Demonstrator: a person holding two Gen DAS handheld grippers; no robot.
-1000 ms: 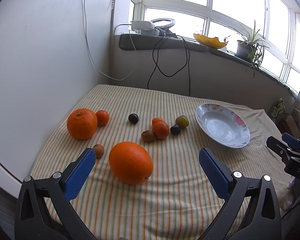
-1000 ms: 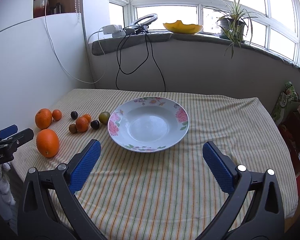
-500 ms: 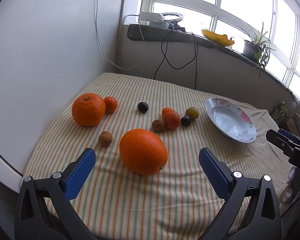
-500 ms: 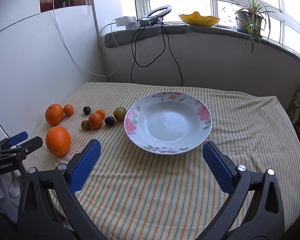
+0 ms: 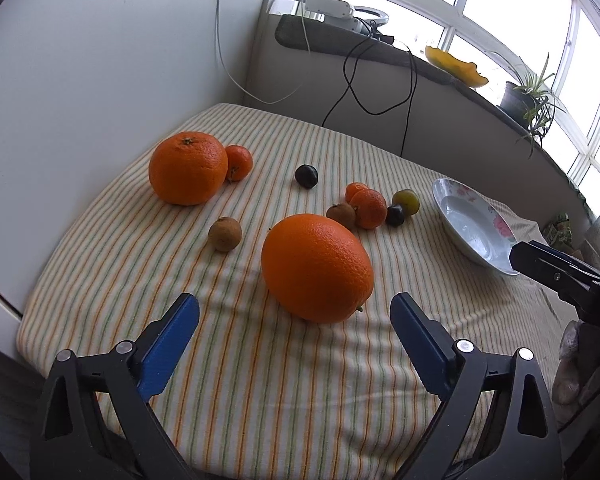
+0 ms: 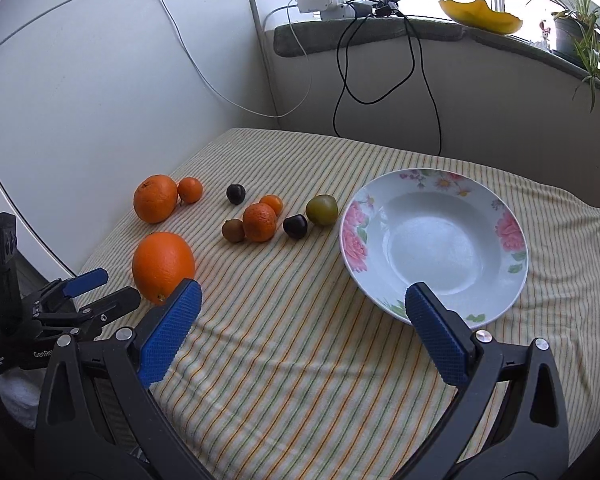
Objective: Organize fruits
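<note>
Striped cloth point(image 5: 284, 380) in yellow, green and orange covers the counter, and the fruits lie on its left half; the nearest orange point(image 5: 317, 267) sits just ahead of the left hand-held gripper point(image 5: 295, 322), whose blue pads point(image 5: 168, 344) stand wide apart and hold nothing; the orange is not touched by them. A second orange point(image 5: 188, 168) lies farther back near the left edge, touching a small mandarin point(image 5: 239, 162); a brown fruit point(image 5: 225, 233) lies alone between the two oranges. Toward the middle there is a close group: another brown fruit point(image 6: 233, 230), a mandarin point(image 6: 260, 221), a smaller one point(image 6: 272, 203) behind it, a dark plum point(image 6: 295, 226) and a green plum point(image 6: 321, 209); one more dark plum point(image 6: 235, 193) lies apart behind them. The flowered plate point(image 6: 508, 232) is empty and stands to the right of the group, near the green plum.

The right hand-held gripper point(image 6: 303, 304) is also wide open and empty, low above bare cloth in front of the plate; its right pad overlaps the plate rim in this view. Bare cloth lies in front of the group and to the right of the plate; the left edge of the counter runs close along a white wall point(image 6: 100, 80). Behind, a low wall carries a sill point(image 6: 380, 32) with cables point(image 6: 416, 52), a yellow bowl point(image 6: 480, 16) and a plant point(image 6: 576, 28) under bright windows.
</note>
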